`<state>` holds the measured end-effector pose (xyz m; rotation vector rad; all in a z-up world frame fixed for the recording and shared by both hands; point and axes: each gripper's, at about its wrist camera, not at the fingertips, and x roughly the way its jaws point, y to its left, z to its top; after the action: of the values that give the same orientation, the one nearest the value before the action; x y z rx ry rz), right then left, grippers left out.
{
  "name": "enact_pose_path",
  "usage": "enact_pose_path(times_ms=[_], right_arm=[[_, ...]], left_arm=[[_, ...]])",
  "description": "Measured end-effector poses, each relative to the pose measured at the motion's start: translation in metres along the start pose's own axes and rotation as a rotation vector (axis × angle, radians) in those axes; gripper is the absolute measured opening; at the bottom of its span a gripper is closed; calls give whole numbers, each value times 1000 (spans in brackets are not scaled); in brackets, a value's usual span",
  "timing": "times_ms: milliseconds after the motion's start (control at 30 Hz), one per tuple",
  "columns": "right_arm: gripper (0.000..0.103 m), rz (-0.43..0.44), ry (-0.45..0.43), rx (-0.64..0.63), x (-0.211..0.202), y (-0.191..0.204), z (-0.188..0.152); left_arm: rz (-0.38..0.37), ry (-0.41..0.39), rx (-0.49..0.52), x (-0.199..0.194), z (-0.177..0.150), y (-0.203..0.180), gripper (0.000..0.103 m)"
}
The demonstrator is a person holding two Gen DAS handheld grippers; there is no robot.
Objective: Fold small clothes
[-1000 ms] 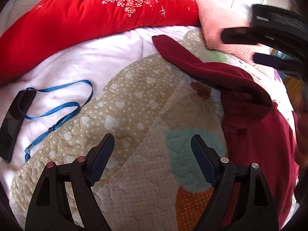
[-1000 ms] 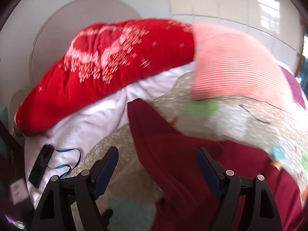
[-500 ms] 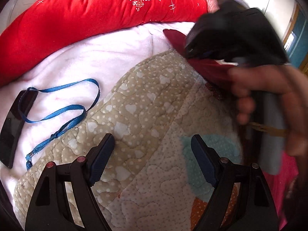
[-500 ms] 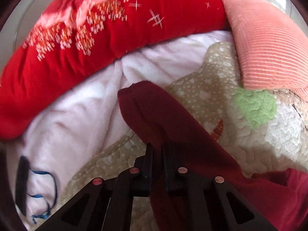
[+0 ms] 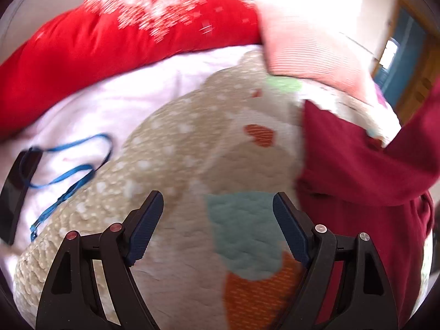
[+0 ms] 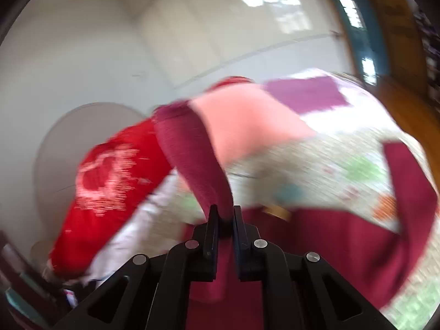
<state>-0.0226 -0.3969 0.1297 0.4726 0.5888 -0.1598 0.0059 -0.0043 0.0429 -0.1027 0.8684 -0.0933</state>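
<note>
Right wrist view: my right gripper (image 6: 223,221) is clenched on one sleeve (image 6: 192,154) of the maroon garment (image 6: 330,242), the sleeve rising from between the pads while the body of the garment lies on the patchwork quilt (image 6: 316,165). Left wrist view: my left gripper (image 5: 217,220) is released, jaws wide apart, poised over the quilt (image 5: 176,148) with nothing between them; the garment (image 5: 352,165) sits to its right, one strip of it lifted toward the frame edge.

Risks, as I judge them. The pinch takes only a narrow strip of cloth, so a quick swing could pull the sleeve free. With the left gripper idle, nothing pins the body, and the whole garment may drag across the quilt instead of creasing. The sleeve might also land twisted; both views are motion-blurred, so I cannot tell how its cuff lies.

Count: one maroon garment; two grippers; one quilt; one red embroidered cushion (image 5: 123,35); one pink ribbed pillow (image 5: 310,46); one dark phone-like slab (image 5: 16,192) with one blue lanyard (image 5: 74,165), both well apart from the garment.
</note>
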Motion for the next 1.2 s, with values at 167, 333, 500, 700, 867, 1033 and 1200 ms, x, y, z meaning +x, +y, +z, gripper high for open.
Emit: enact_pose_path(times_ms=[167,333,500,700,867,1033,1200], right_arm=[[11,-141,205,149,43,-90,-44],[28,-157,239,129,11,-98,-63],[28,-40,217,-17,6,-48,-46],[43,-3,205,-261,96,5,-16],[43,1,333,-430,156,6,-22],[9,-20,269,-543,140,11,-20],[1,-128,173,-393,144,-12,-7]], left_arm=[[-72,-27,96,-9,-7,-27,82],[-89,7,167,-1,-16,-48,82],[-38,45,193,12,-23,-57,82],[-36,70,180,19,-25,-53,82],[-47,81,174,26,-24,-51,82],[-50,84,165,29,-22,-51,82],[-33,72,183,28,-22,-54,82]])
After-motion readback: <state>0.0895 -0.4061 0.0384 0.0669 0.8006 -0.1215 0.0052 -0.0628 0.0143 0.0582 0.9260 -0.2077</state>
